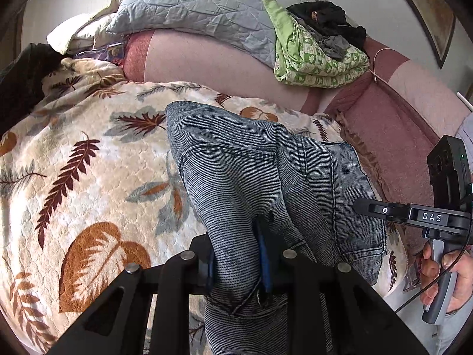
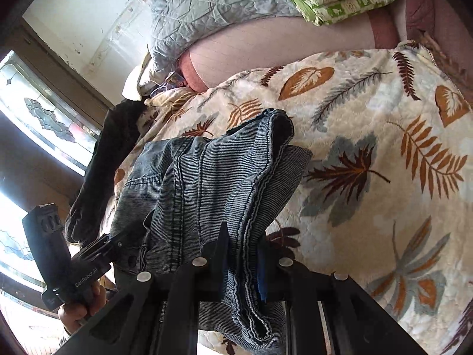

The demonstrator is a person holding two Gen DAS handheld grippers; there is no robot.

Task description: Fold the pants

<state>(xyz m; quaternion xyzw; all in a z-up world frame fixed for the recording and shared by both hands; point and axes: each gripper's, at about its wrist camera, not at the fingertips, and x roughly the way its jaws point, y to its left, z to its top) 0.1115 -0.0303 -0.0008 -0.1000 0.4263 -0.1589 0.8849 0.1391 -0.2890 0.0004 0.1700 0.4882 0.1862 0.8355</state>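
The grey-blue denim pants (image 1: 254, 165) hang bunched over a cream blanket with leaf print (image 1: 97, 159). My left gripper (image 1: 236, 254) is shut on a fold of the denim near a seam, holding it above the blanket. My right gripper (image 2: 242, 263) is shut on the hemmed edges of the same pants (image 2: 212, 177), also lifted. The right gripper's body (image 1: 443, 195) shows at the right of the left wrist view, and the left gripper's body (image 2: 59, 257) shows at the lower left of the right wrist view. The rest of the pants is hidden below both grippers.
A pink sofa back (image 1: 207, 59) runs behind the blanket. On it lie a grey quilt (image 1: 189, 9), a folded green patterned cloth (image 1: 313, 62) and dark clothes (image 1: 328, 20). A dark garment (image 2: 109, 162) lies at the blanket's edge. A window (image 2: 38, 112) is at the left.
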